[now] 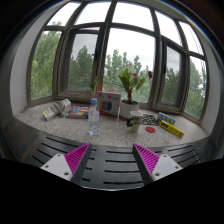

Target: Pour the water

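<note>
A clear plastic water bottle (94,117) stands upright on the stone window ledge (60,128), well beyond my fingers and a little left of the middle. A small dark cup (134,125) stands on the ledge to its right. My gripper (111,160) is open and empty, with its two pink pads (76,157) wide apart, well short of both. Nothing stands between the fingers.
A white pot with flowers (130,104) stands behind the cup. A pink box (108,103) stands behind the bottle. Books and papers (58,109) lie at the left, and coloured items with a yellow object (170,128) lie at the right. Large windows (130,60) rise behind.
</note>
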